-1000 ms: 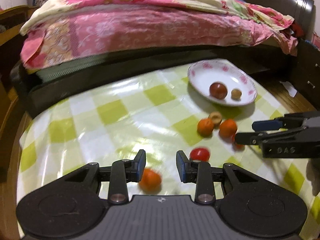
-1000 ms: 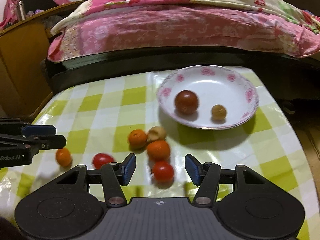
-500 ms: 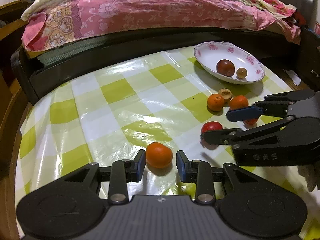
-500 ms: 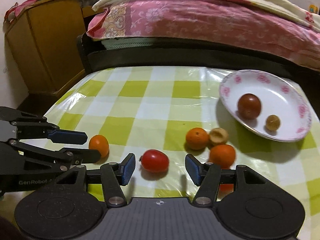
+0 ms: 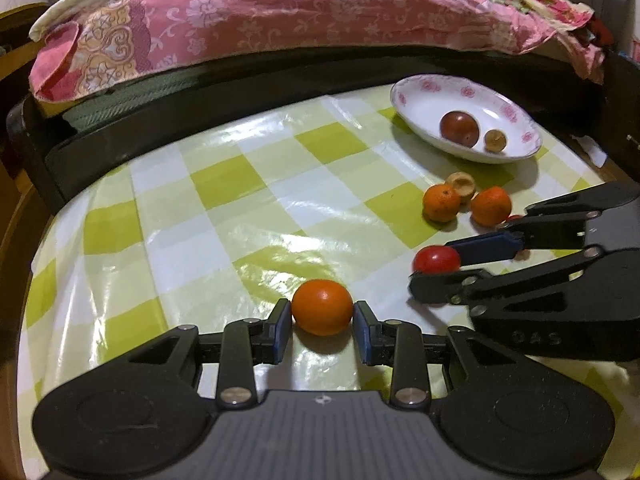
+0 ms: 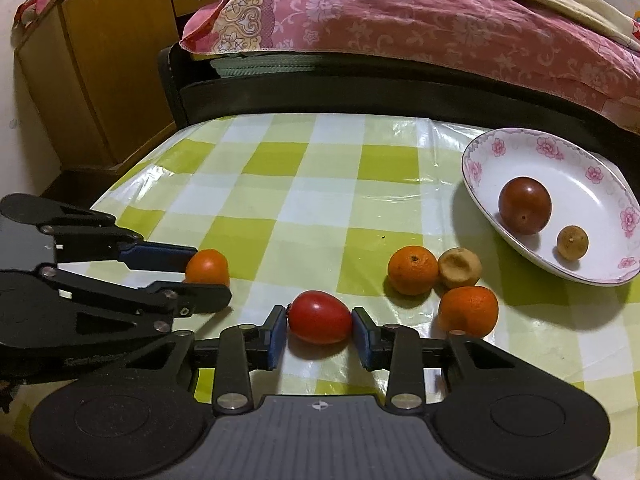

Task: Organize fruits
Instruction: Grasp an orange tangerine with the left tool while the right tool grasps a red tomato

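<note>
Checked green oilcloth covers the table [image 6: 320, 184]. Nearest, the left gripper [image 5: 322, 322] pinches an orange [image 5: 322, 312] and the right gripper [image 6: 319, 330] a tomato [image 6: 319, 322], both resting on the cloth, likely bound for the flowered dish [image 6: 480, 196] beyond.

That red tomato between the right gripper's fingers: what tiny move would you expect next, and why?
Probably a short lift. The right gripper has both blue pads against the red tomato, which rests on the checked tablecloth. The left gripper likewise pinches an orange. The floral plate already holds two fruits, so that seems the destination.
</note>
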`<action>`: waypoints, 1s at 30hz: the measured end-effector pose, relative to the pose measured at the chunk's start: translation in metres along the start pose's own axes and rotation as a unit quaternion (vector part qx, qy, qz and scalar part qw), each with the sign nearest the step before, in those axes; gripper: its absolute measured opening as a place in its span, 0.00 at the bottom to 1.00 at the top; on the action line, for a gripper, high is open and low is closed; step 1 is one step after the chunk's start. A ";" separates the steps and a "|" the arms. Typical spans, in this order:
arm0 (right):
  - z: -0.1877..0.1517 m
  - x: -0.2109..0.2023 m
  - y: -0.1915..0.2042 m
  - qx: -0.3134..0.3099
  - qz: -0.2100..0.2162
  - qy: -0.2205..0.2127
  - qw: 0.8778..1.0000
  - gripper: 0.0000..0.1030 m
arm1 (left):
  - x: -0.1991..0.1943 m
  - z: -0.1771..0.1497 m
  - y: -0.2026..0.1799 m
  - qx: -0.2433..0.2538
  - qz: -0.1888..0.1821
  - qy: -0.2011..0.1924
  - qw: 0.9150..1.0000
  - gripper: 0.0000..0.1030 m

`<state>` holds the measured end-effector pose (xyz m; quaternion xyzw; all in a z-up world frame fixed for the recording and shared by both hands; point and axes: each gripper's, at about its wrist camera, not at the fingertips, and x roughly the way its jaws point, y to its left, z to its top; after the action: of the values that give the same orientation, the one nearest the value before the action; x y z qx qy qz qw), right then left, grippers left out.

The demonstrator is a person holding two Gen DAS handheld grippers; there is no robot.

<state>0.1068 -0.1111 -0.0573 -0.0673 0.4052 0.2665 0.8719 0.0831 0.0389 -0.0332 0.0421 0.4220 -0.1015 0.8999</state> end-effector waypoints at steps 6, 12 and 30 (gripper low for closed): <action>-0.001 -0.001 -0.003 0.012 -0.001 0.004 1.000 0.30 | 0.004 0.000 -0.003 0.008 0.006 -0.003 1.000 0.39; -0.003 -0.002 -0.007 0.025 0.003 0.005 1.000 0.30 | 0.007 0.003 -0.002 0.010 0.005 -0.005 1.000 0.39; -0.003 -0.003 -0.010 0.033 0.012 0.006 0.999 0.30 | 0.020 0.015 -0.008 0.009 0.005 -0.016 1.000 0.42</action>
<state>0.1081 -0.1218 -0.0579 -0.0353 0.4199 0.2627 0.8680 0.1055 0.0262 -0.0386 0.0507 0.4063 -0.1018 0.9066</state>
